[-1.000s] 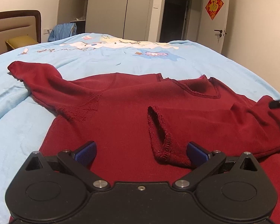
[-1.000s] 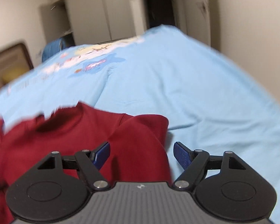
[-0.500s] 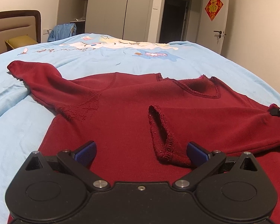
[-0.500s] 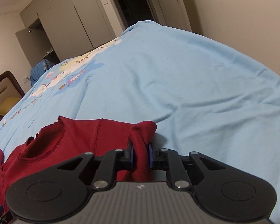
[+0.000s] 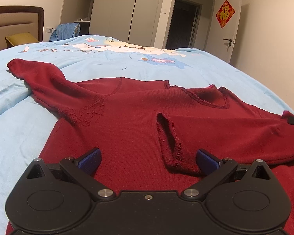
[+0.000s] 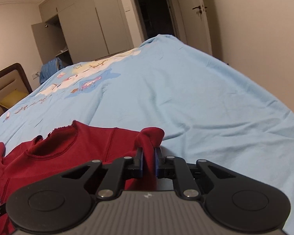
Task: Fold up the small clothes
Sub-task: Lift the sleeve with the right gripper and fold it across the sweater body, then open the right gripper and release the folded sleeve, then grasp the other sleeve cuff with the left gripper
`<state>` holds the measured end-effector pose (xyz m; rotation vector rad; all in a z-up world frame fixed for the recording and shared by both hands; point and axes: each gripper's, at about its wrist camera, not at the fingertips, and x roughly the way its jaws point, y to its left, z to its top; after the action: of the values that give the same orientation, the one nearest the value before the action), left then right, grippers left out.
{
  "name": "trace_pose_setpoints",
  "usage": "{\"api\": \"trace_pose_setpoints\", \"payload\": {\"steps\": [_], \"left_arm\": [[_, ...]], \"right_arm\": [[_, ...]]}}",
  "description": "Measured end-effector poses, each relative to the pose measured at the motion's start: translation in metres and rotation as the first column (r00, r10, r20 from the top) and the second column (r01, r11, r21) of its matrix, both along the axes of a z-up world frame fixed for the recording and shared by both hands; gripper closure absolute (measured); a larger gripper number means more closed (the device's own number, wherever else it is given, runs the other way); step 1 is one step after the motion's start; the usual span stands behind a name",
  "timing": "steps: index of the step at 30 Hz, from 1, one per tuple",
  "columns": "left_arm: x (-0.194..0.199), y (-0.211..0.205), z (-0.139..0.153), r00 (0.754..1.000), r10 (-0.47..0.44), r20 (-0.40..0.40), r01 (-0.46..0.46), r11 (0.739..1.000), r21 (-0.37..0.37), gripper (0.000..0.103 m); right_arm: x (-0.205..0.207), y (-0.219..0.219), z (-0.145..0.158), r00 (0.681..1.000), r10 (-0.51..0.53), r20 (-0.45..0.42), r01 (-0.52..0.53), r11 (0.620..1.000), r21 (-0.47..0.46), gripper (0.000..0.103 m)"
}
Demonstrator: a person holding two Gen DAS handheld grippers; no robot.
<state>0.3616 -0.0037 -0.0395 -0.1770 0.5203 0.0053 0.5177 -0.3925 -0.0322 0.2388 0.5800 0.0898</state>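
Bedroom, blue bed (image 5: 19, 129) | red sweater (image 5: 131, 129) spread flat | my left hand-held gripper (image 5: 148, 159) released above it | right hand-held gripper (image 6: 148, 161) clenched on sweater's sleeve (image 6: 151, 137)

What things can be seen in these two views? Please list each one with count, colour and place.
Sweater: 1, dark red, spread on the bed, one sleeve folded over its front.
Bed: 1, light blue cover with cartoon print.
Headboard: 1, brown and beige, far left.
Wardrobe: 1, grey, back wall.
Door: 1, white, red decoration on it, right.
Left gripper: 1, black with blue pads, open over the sweater.
Right gripper: 1, same colours, shut on the sweater's shoulder.
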Motion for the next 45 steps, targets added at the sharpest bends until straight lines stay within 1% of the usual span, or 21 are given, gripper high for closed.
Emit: {"api": "trace_pose_setpoints", "payload": {"steps": [2,4,8,12,16,18,19,20,21,23,26,29,32,33,34,35,36,37,39,41,45], "left_arm": [[0.0,0.0,0.0,1.0,0.0,0.0,0.0,1.0,0.002,0.0],[0.0,-0.001,0.0,1.0,0.001,-0.001,-0.001,1.0,0.007,0.0],[0.0,-0.002,0.0,1.0,0.001,-0.002,-0.001,1.0,0.008,0.0],[0.0,-0.001,-0.001,1.0,0.001,-0.002,-0.001,1.0,0.005,0.0],[0.001,-0.001,-0.001,1.0,0.001,-0.002,-0.001,1.0,0.006,0.0],[0.001,-0.001,-0.001,1.0,0.001,-0.002,-0.001,1.0,0.005,0.0],[0.001,-0.002,-0.001,1.0,0.001,-0.002,-0.001,1.0,0.005,0.0],[0.001,-0.002,-0.001,1.0,0.001,-0.002,-0.001,1.0,0.006,0.0],[0.001,-0.001,-0.001,1.0,0.001,-0.002,-0.001,1.0,0.005,0.0],[0.001,-0.001,-0.001,1.0,0.001,-0.002,-0.001,1.0,0.005,0.0],[0.001,-0.002,-0.001,1.0,0.001,-0.002,-0.001,1.0,0.005,0.0],[0.0,-0.001,-0.001,1.0,0.001,0.0,-0.001,1.0,-0.002,0.0],[-0.002,0.011,0.005,1.0,-0.009,0.015,0.011,0.997,-0.077,0.001],[-0.004,0.019,0.008,1.0,-0.017,0.019,0.019,0.993,-0.113,0.001],[-0.006,0.026,0.012,1.0,-0.02,0.019,0.022,0.99,-0.138,0.001],[-0.008,0.034,0.017,1.0,-0.012,0.016,0.014,0.989,-0.144,0.001],[-0.009,0.043,0.023,1.0,0.005,0.014,-0.003,0.991,-0.135,0.001],[-0.011,0.053,0.029,0.999,0.028,0.017,-0.026,0.993,-0.115,0.001],[-0.009,0.076,0.041,0.996,0.085,0.019,-0.084,0.994,-0.068,0.001],[-0.002,0.104,0.051,0.99,0.14,0.011,-0.14,0.99,-0.026,0.001],[0.025,0.169,0.063,0.97,0.241,-0.016,-0.241,0.97,0.014,0.001]], "right_arm": [[0.0,-0.007,-0.008,0.999,-0.036,-0.028,0.036,0.999,0.005,0.093],[0.003,-0.015,-0.02,0.997,-0.049,-0.06,0.051,0.998,0.045,0.093],[-0.003,-0.019,-0.025,0.996,-0.073,-0.055,0.077,0.994,0.073,0.09],[-0.024,-0.019,-0.016,0.997,-0.078,-0.029,0.08,0.995,0.055,0.073],[-0.062,-0.016,-0.008,1.0,0.006,0.002,-0.006,0.996,0.086,0.068],[-0.076,-0.011,-0.013,0.999,0.045,-0.01,-0.044,0.996,0.074,0.07],[-0.081,-0.009,-0.016,0.998,0.055,-0.02,-0.054,0.997,0.058,0.074],[-0.086,-0.005,-0.021,0.998,0.058,-0.021,-0.057,0.998,0.033,0.086],[-0.09,-0.004,-0.025,0.998,0.056,-0.018,-0.055,0.998,0.011,0.089],[-0.097,-0.002,-0.033,0.999,0.039,-0.015,-0.039,0.999,0.005,0.091],[-0.102,-0.004,-0.042,1.0,0.004,-0.003,-0.003,0.999,0.038,0.091],[-0.105,-0.003,-0.042,1.0,-0.009,0.003,0.009,0.999,0.045,0.089],[-0.111,-0.001,-0.035,1.0,-0.011,0.012,0.011,0.999,0.04,0.077],[-0.115,0.0,-0.033,1.0,-0.004,0.02,0.003,0.999,0.036,0.065],[-0.119,0.002,-0.03,1.0,0.006,0.031,-0.007,0.999,0.033,0.057],[-0.123,0.004,-0.028,0.999,0.019,0.044,-0.02,0.999,0.03,0.045],[-0.128,0.007,-0.026,0.998,0.032,0.056,-0.033,0.999,0.027,0.039],[-0.132,0.01,-0.024,0.997,0.045,0.067,-0.047,0.999,0.026,0.036],[-0.141,0.017,-0.021,0.993,0.074,0.091,-0.077,0.996,0.032,0.021],[-0.151,0.025,-0.017,0.987,0.11,0.115,-0.115,0.992,0.044,0.013],[-0.168,0.048,-0.01,0.97,0.196,0.148,-0.205,0.977,0.055,0.003]]}}
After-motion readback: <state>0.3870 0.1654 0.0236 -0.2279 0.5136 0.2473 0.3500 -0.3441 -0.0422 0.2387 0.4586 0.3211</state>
